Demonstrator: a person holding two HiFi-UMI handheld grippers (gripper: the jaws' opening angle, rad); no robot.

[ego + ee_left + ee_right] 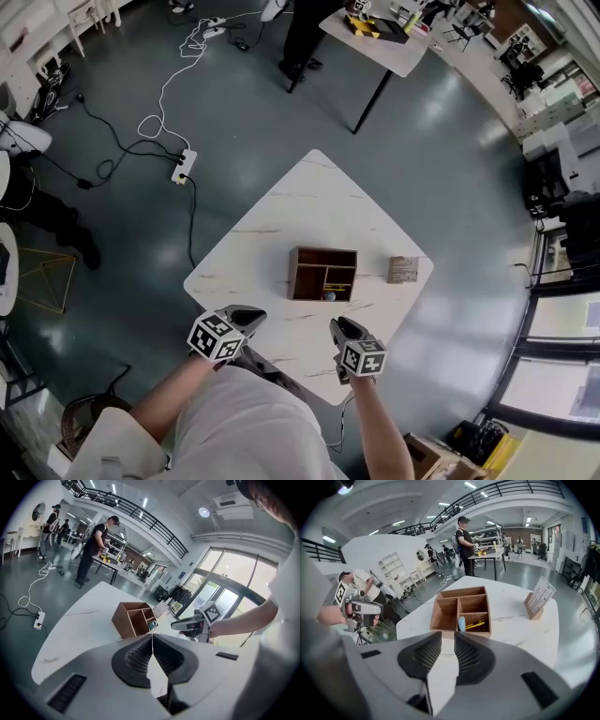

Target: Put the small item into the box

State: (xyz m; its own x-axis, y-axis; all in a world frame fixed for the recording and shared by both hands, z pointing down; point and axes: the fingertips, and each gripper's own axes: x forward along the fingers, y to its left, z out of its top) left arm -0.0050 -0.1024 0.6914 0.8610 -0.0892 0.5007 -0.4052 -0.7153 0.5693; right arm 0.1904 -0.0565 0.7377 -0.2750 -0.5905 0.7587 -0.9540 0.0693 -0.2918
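Both grippers hovered empty over the near edge of the table (281, 211), with the item already boxed.

The left gripper (152, 637) had its jaws pressed together on nothing, and the wooden box (123, 620) sat ahead of it, slightly to its right. In the compartment nearest the tools, the small blue item (461, 623) lay beside what looked like yellow pens (477, 625), so the placing seemed done. The right gripper (444, 637), facing the box squarely, showed a narrow gap between its jaws with nothing in it, probably because it had nothing to carry. A card stand (539, 597) stood ahead and right of it, apart from the box.
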